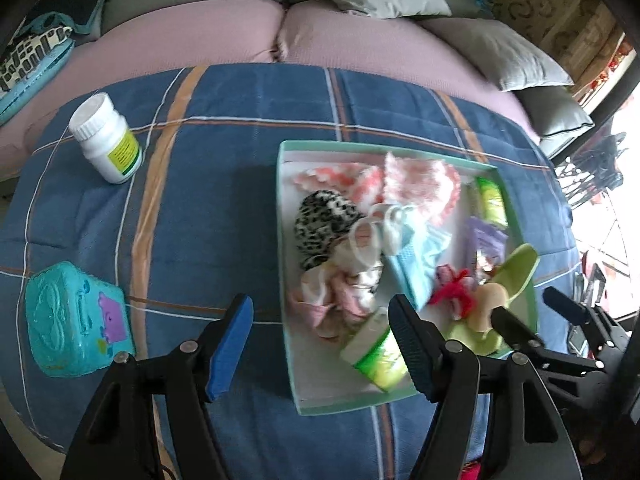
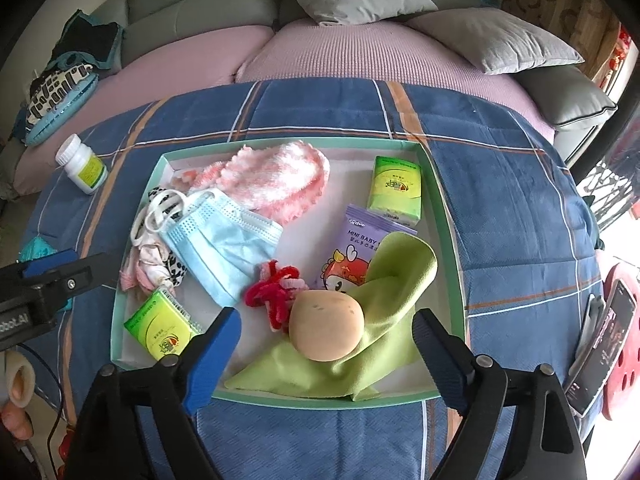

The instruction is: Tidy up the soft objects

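A shallow teal tray (image 2: pixel 444 216) (image 1: pixel 286 264) on a blue plaid blanket holds soft things: a pink fluffy cloth (image 2: pixel 276 180), a blue face mask (image 2: pixel 224 240), a leopard-print item (image 1: pixel 324 220), a red yarn piece (image 2: pixel 272 288), a green cloth (image 2: pixel 392 304) with a beige squishy ball (image 2: pixel 326 326) on it, and tissue packs (image 2: pixel 396 192) (image 2: pixel 160 326). My right gripper (image 2: pixel 326 334) is open, its jaws on either side of the ball. My left gripper (image 1: pixel 320 336) is open and empty over the tray's left edge.
A white pill bottle (image 1: pixel 106 138) and a teal plastic box (image 1: pixel 76 330) sit on the blanket left of the tray. A purple baby-wipes pack (image 2: pixel 360 248) lies in the tray. Grey pillows (image 2: pixel 492 40) and a pink sofa lie behind. A phone (image 2: pixel 604 332) rests at right.
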A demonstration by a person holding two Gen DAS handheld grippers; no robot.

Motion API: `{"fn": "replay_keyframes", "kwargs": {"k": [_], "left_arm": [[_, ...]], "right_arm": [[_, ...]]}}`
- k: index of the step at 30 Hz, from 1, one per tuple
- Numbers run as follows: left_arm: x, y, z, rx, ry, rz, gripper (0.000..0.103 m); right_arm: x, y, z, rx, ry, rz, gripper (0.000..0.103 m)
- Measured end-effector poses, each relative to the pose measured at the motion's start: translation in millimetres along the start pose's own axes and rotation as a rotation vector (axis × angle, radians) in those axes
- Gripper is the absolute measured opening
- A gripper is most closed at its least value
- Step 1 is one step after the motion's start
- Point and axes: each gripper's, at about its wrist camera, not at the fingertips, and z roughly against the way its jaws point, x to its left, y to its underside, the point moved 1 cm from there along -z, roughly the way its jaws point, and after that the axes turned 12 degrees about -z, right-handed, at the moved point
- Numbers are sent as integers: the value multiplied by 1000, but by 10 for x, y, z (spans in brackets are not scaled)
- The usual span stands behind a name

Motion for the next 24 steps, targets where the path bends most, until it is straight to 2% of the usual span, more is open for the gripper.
{"fn": "replay_keyframes", "kwargs": {"k": [1, 2, 3, 5, 6, 15, 24], "left_arm": [[16, 12, -13, 2, -3, 6, 79], [41, 23, -28, 3, -6, 11, 91], [59, 34, -35, 1, -9, 14, 93], [93, 49, -56, 3, -14, 19, 93], [104, 53, -67, 4, -15, 20, 93], [236, 107, -76, -17, -61, 33, 97], [246, 180, 40, -29, -67, 25, 97]], "right_arm": [[-8, -3, -8, 1, 0, -4, 89], [-13, -6, -14, 2, 0, -8, 90], [-18, -6, -21, 4, 0, -12, 91], [-23, -6, -32, 6, 1, -17, 102], [-27, -9, -32, 3, -1, -18, 103], [17, -2, -18, 1, -14, -6, 103], [43, 21, 99, -5, -14, -6, 103]]}}
